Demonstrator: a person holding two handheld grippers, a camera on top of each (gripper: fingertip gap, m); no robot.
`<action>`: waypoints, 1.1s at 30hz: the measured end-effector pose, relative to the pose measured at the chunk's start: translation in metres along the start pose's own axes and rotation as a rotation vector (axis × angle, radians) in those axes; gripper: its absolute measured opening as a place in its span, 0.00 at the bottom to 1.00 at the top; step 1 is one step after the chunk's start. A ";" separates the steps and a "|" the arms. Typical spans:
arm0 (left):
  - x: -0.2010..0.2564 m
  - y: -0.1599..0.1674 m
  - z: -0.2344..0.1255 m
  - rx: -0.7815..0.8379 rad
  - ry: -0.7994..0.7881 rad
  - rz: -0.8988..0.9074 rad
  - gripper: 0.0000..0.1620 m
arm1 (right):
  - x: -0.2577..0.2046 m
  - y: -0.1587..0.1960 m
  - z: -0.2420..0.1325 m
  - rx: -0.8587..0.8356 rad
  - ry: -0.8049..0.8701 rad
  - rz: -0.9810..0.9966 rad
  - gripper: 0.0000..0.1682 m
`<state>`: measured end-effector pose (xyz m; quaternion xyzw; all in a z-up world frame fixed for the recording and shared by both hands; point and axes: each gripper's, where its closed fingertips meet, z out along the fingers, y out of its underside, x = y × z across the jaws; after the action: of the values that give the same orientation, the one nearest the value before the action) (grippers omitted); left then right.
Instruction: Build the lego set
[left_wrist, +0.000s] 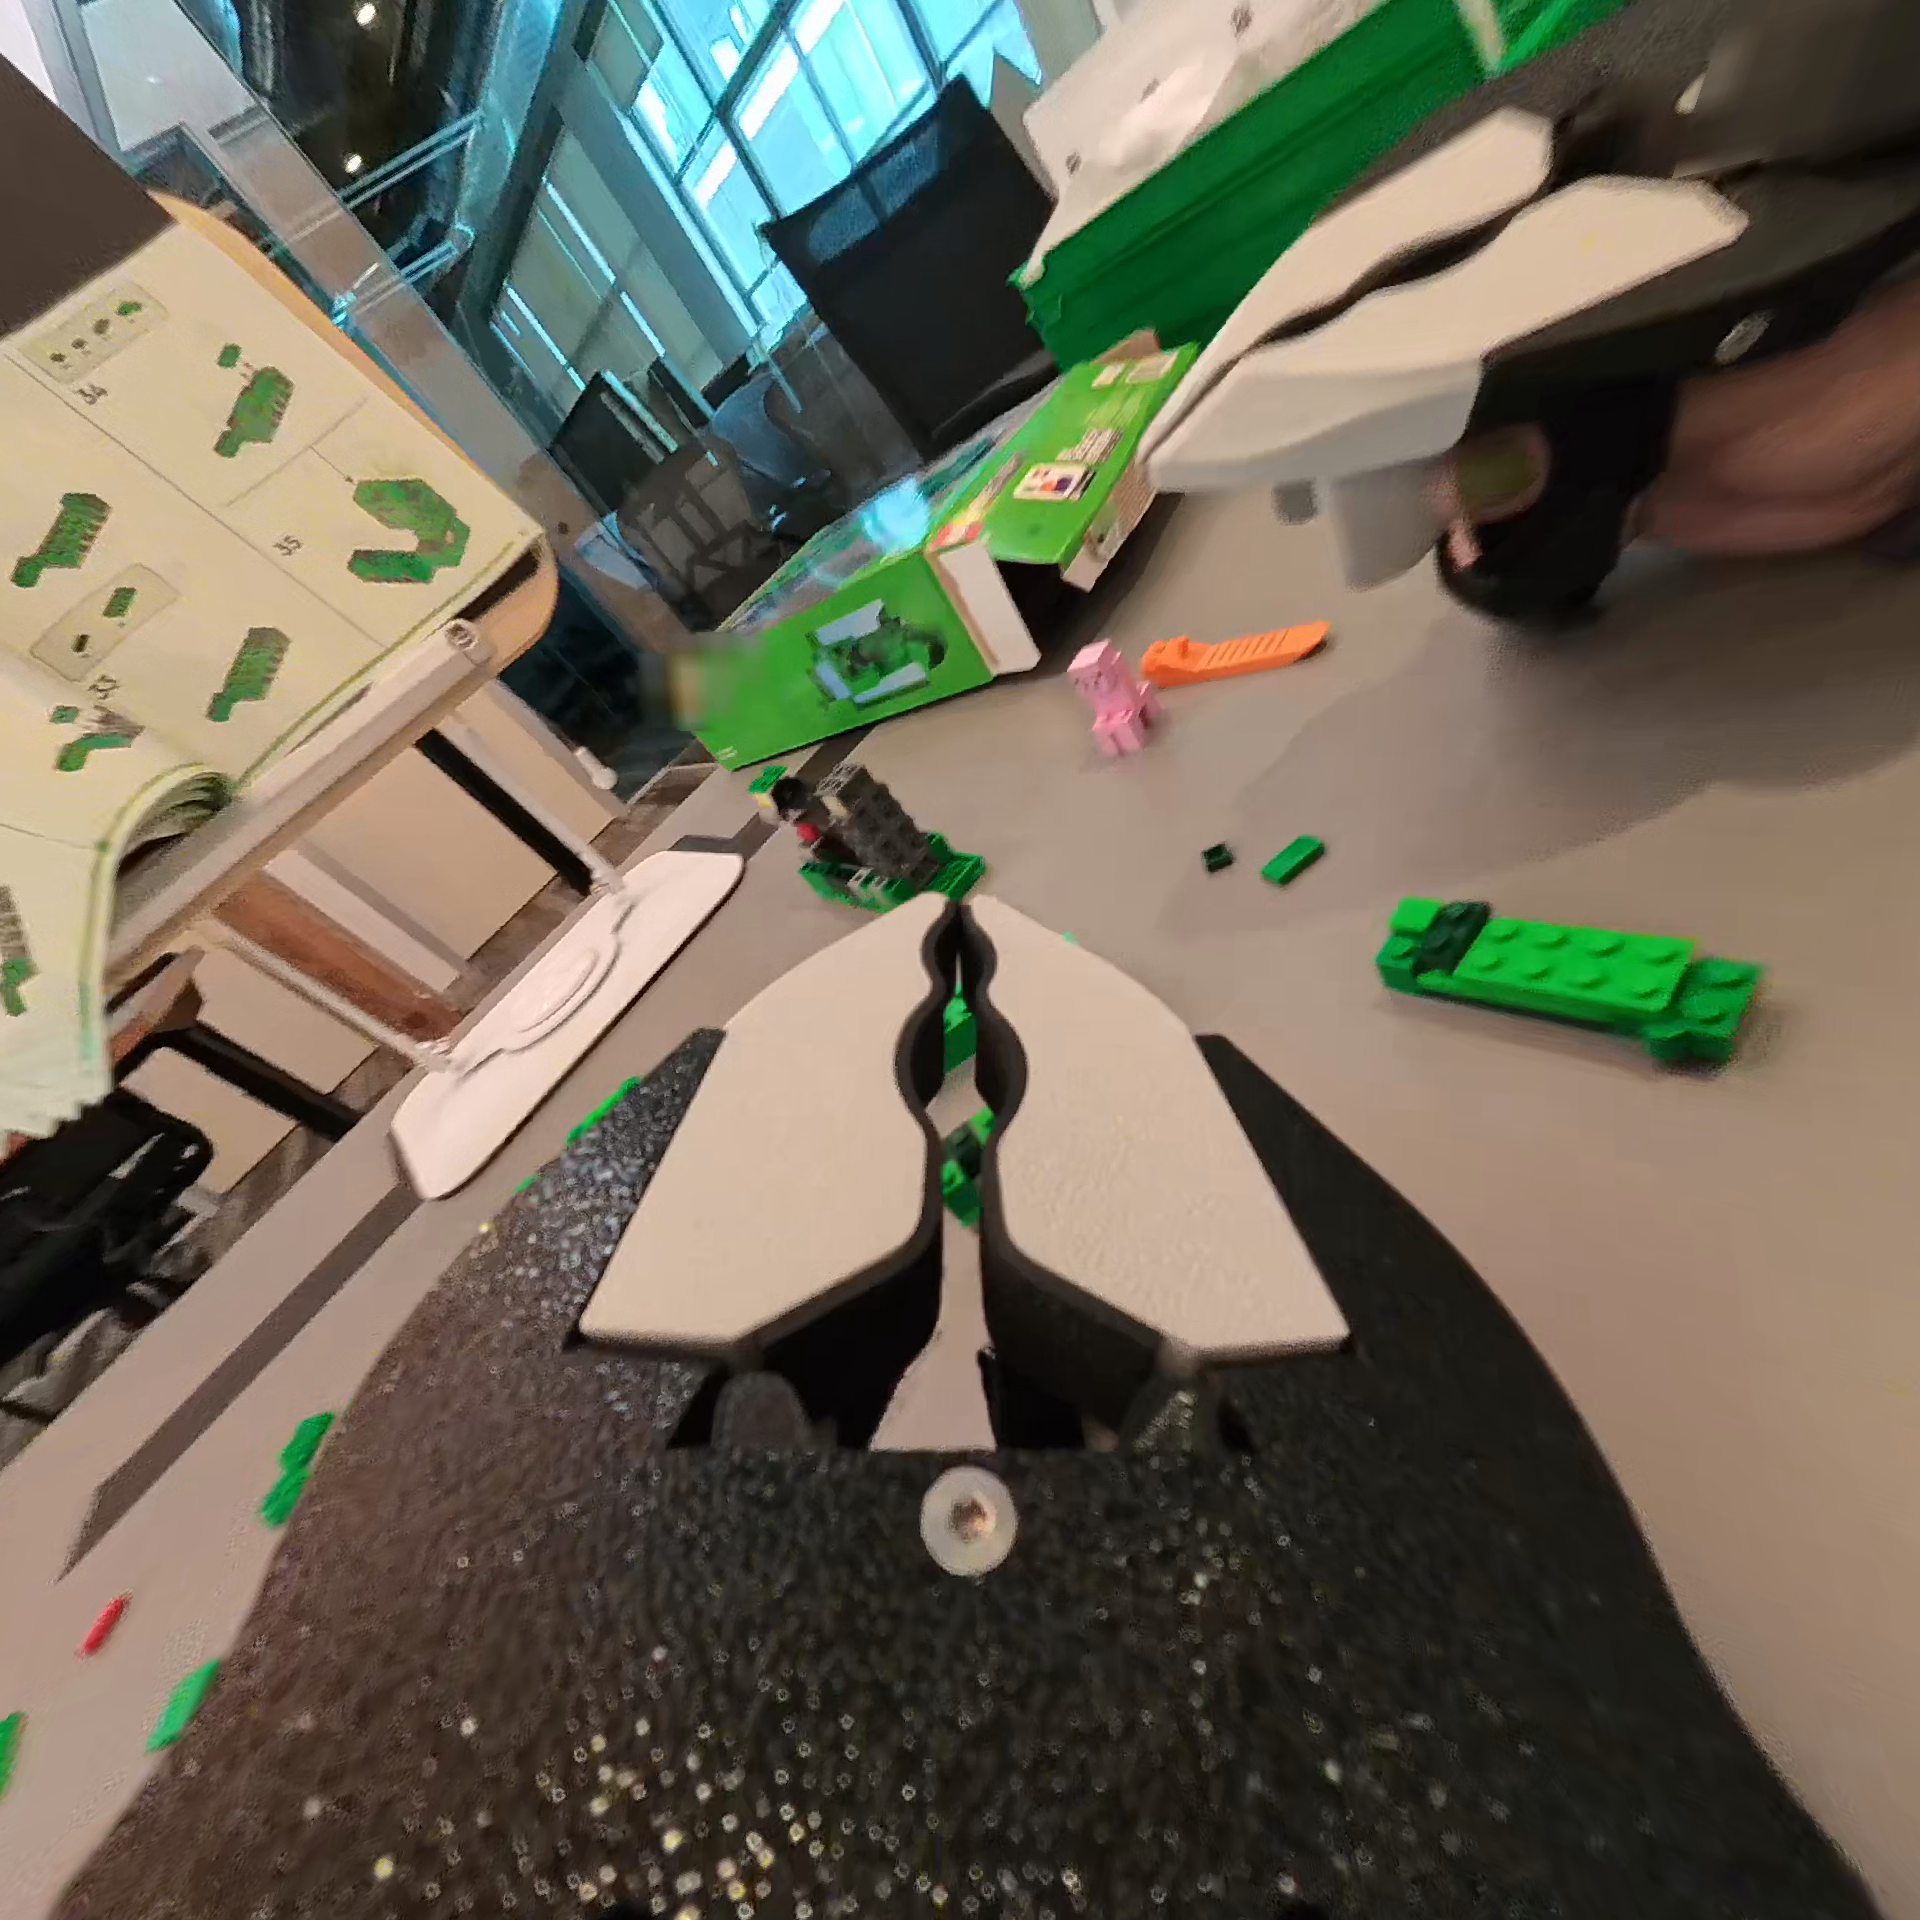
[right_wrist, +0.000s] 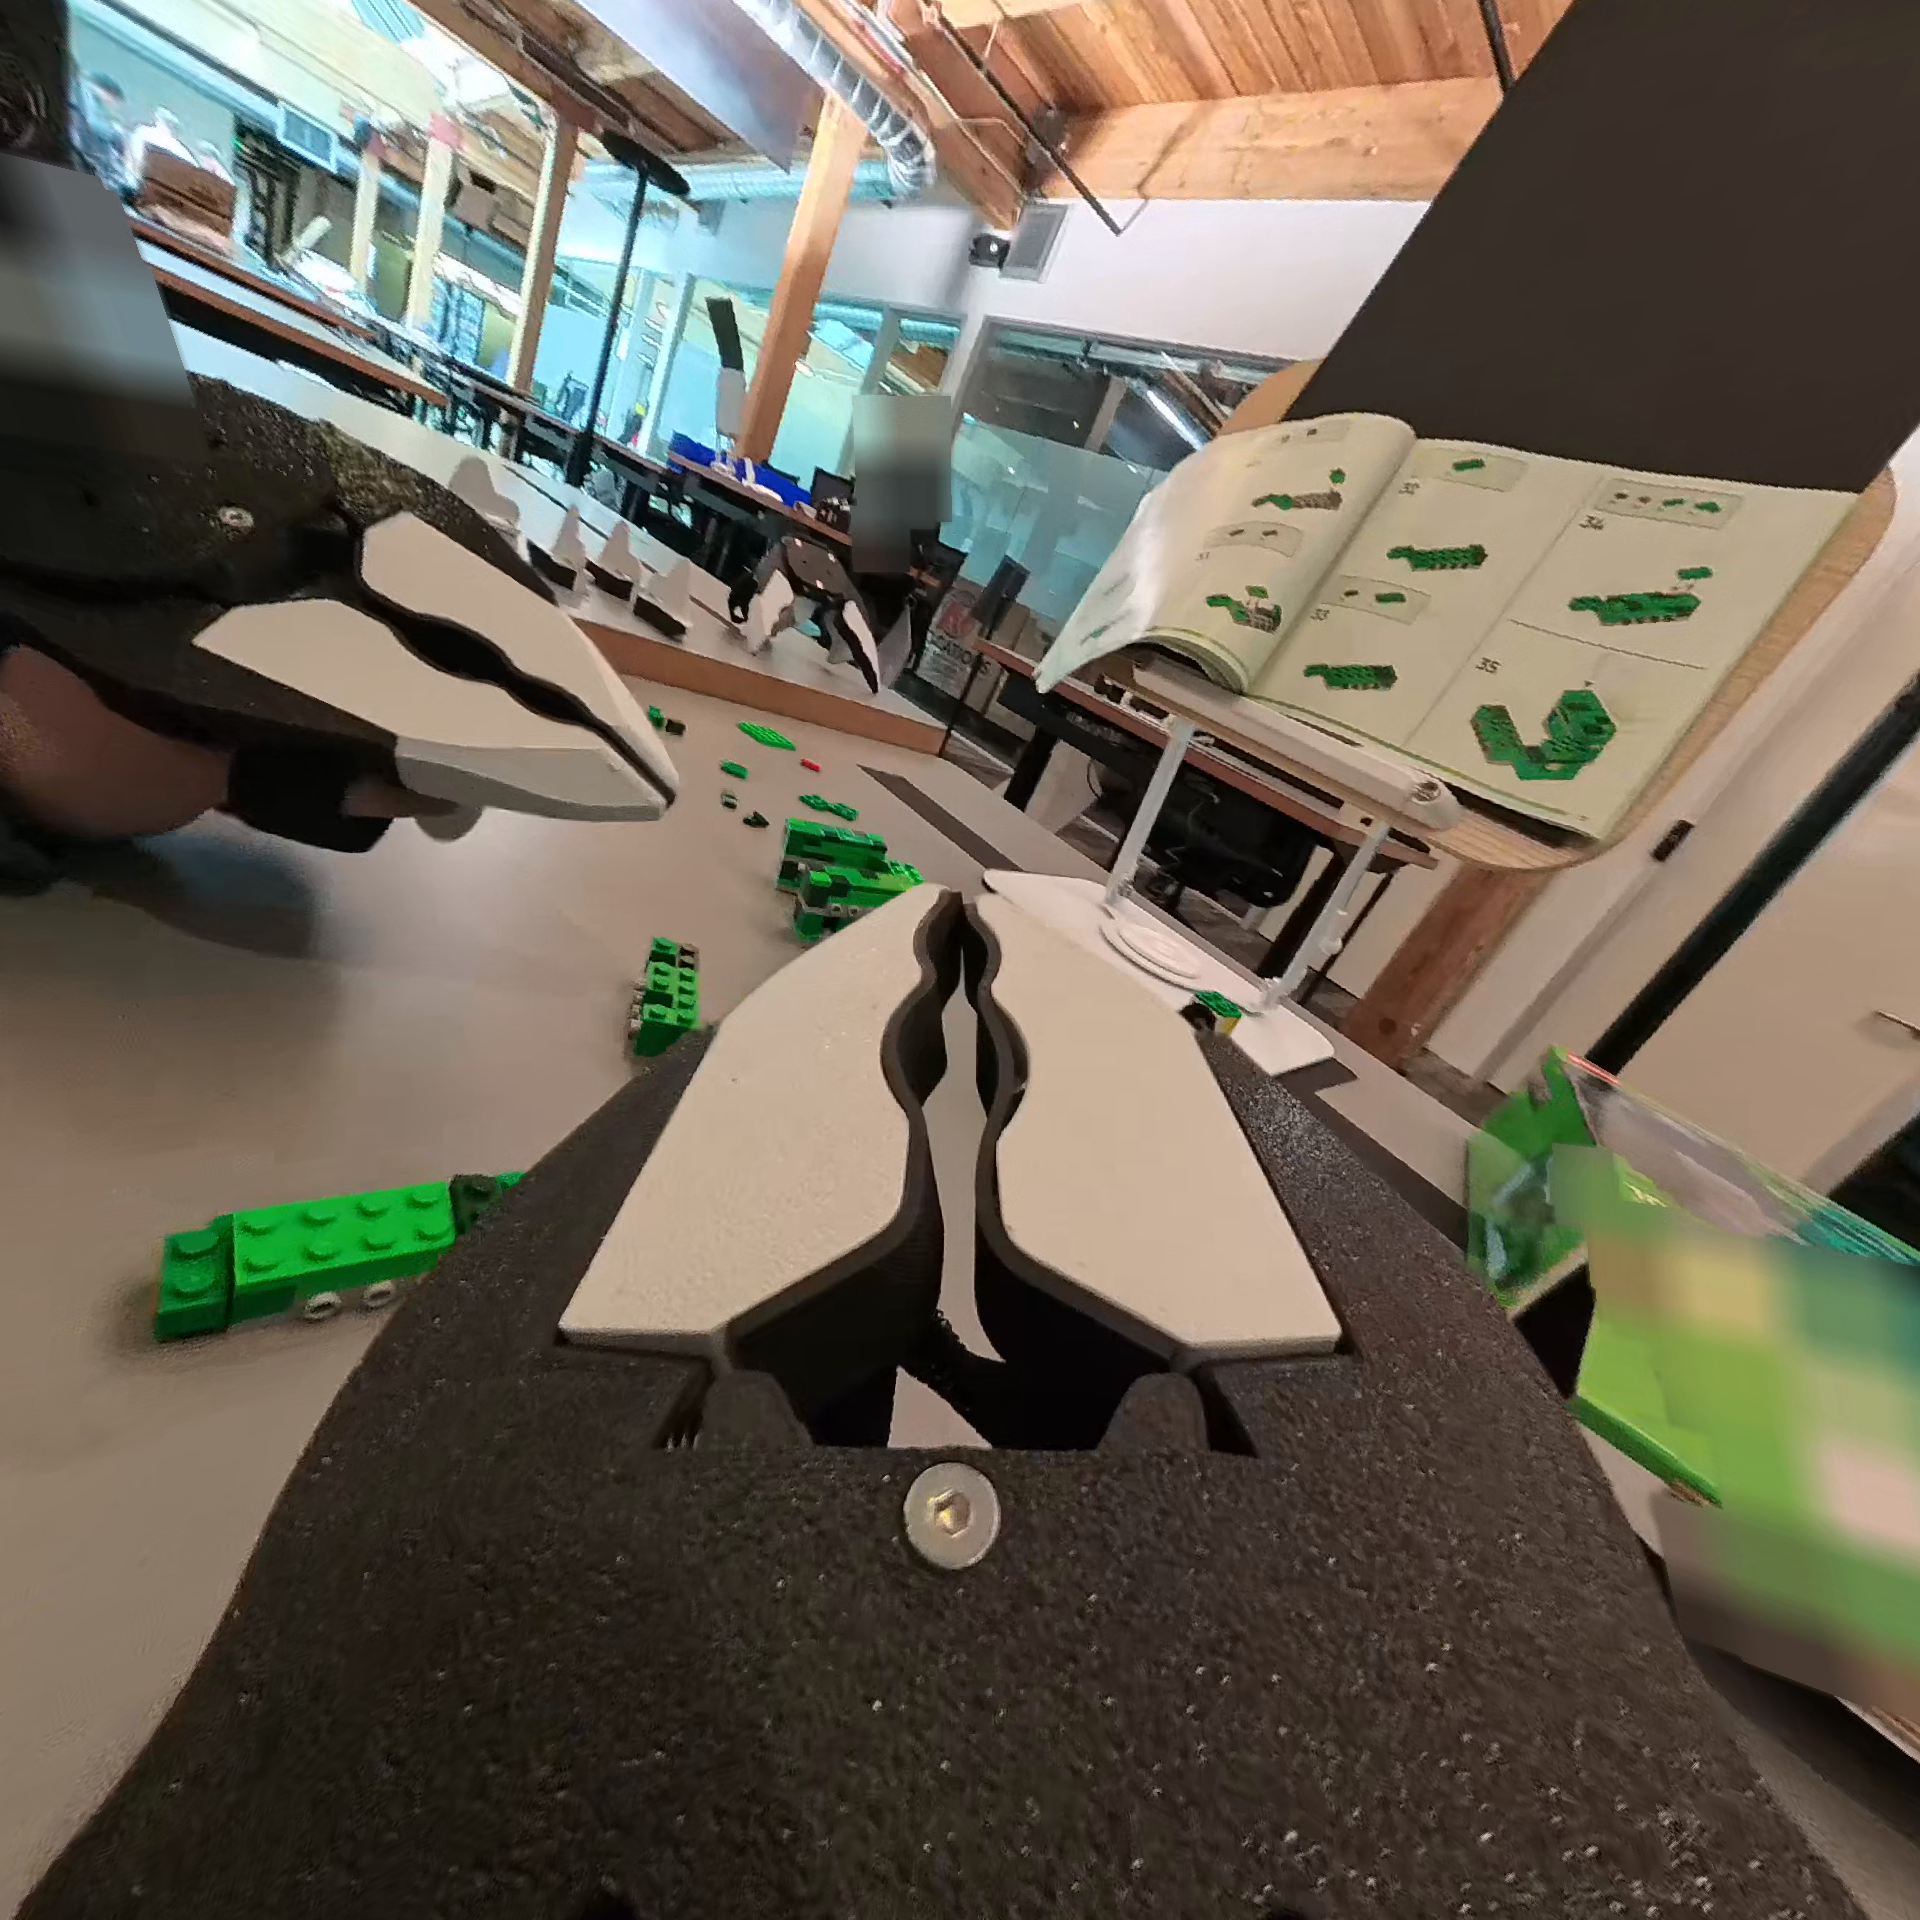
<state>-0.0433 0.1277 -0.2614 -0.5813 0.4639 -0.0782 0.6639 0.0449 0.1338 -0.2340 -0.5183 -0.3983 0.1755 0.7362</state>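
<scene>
Currently we are seeing the green lego assembly (left_wrist: 1569, 977) lying flat on the grey bench (left_wrist: 1455, 1299), open surface all round it. Our left gripper (left_wrist: 961, 920) is sitting with fingertips nearly touching, gripping nothing we can make out; green pieces showing through its gap are lying beyond. Our right gripper (right_wrist: 961, 909) is likewise nearly closed, empty. The instruction booklet (right_wrist: 1455, 582) is overhanging the bench's far edge.

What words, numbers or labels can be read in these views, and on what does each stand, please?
Open instruction booklet: step numbers beside the build diagrams; legible, but I do not quote writing.
Green set box: printing and small stickers, blurred or too small to read.
Green brick assembly: no writing visible.
</scene>
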 end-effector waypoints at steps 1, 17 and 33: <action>0.005 -0.004 0.000 0.017 0.020 -0.021 0.00 | -0.002 0.000 0.001 0.009 -0.016 0.006 0.00; 0.049 -0.010 0.003 0.024 0.228 0.052 0.00 | -0.037 0.005 0.008 -0.048 -0.328 0.125 0.00; 0.069 -0.018 -0.003 0.059 0.407 -0.087 0.00 | -0.046 0.002 0.000 -0.047 -0.380 0.120 0.00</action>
<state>0.0008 0.0760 -0.2819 -0.5533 0.5604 -0.2365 0.5691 0.0165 0.1040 -0.2545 -0.5155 -0.5025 0.3044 0.6237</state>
